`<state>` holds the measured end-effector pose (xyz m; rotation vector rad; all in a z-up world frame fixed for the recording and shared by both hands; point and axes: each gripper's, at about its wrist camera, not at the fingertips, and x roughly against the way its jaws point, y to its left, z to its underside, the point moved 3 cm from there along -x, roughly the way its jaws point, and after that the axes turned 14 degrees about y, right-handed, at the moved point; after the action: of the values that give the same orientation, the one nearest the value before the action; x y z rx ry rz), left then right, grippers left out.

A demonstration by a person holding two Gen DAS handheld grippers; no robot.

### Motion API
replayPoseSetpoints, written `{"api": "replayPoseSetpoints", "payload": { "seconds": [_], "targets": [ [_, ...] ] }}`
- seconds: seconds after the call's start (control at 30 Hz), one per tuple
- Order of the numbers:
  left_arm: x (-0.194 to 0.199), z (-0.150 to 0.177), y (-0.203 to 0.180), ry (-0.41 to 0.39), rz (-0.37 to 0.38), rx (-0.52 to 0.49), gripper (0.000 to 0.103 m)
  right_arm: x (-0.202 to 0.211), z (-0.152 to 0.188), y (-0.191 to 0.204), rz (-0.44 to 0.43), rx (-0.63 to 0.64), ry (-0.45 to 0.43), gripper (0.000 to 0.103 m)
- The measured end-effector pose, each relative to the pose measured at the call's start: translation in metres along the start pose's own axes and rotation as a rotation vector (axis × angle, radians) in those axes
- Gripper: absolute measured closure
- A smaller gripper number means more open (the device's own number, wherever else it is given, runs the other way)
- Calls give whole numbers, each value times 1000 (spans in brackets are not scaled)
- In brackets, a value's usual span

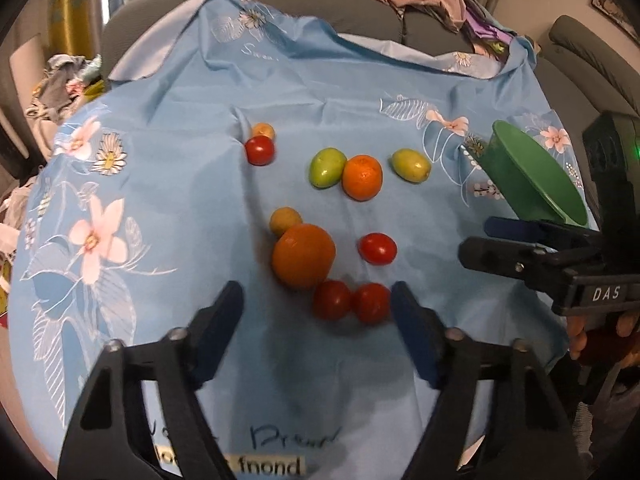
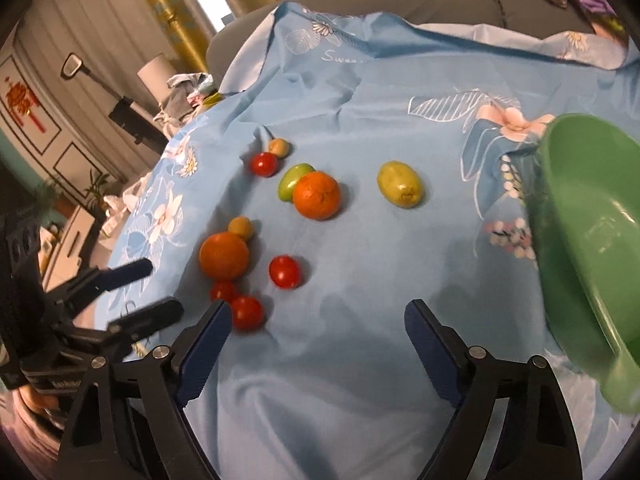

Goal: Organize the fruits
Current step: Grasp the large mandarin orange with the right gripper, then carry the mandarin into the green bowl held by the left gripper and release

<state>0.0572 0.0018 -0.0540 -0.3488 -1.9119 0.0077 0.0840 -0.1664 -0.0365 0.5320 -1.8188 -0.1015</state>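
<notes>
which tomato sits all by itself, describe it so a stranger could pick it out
Start at the green bowl on the right edge of the blue floral cloth, then look left to the large orange near the front. The lone tomato lies just right of that orange. Unlike the other red tomatoes, it touches no other fruit.

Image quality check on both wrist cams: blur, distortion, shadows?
Left wrist view: strong fisheye vignette, fruit sharp, shadow under the left gripper on the blue cloth. Right wrist view: same distortion, green bowl soft at the edge, bright window glare top.
</notes>
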Motion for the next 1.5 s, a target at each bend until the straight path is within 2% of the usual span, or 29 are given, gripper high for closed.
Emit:
{"api": "replayPoseSetpoints", "payload": {
  "seconds": [0.1, 0.33, 0.47, 0.53, 0.67, 0.77, 0.83, 0.87, 1.13, 1.5],
  "targets": [
    [-10, -7, 4, 16, 4, -1, 41, -11, -16, -1, -24, 1, 4, 14],
    [-21, -21, 5, 32, -18, -52, 56, -34, -46, -7, 3, 0, 34, 18],
    [-30, -21, 4, 58, -56, -98, 58, -47, -59, -9, 10, 7, 58, 22],
    [-33, -22, 5, 64, -59, -104, 62, -54, -65, -9, 15, 15, 72, 25],
    [-35, -24, 6, 69, -65, -123, 61, -65, -75, -11, 26, 18, 90, 28],
    [-36, -25, 5, 69, -70, -130, 61, -70, -81, -7, 26, 40, 89, 36],
    [-36, -25, 6, 66, -60, -124, 62, -72, -84, -4, 33, 57, 87, 48],
    [-36, -25, 5, 65, -58, -122, 62, -73, -85, -4, 31, 64, 89, 58],
    [-31, -23, 5, 61, -29, -85, 62, -64, -79, -2, 29, 58, 67, 59],
    [8, -9, -5, 1, 17, -52, 62, -5, -37, -2, 27, 26, -63, 59]
  ]
}}
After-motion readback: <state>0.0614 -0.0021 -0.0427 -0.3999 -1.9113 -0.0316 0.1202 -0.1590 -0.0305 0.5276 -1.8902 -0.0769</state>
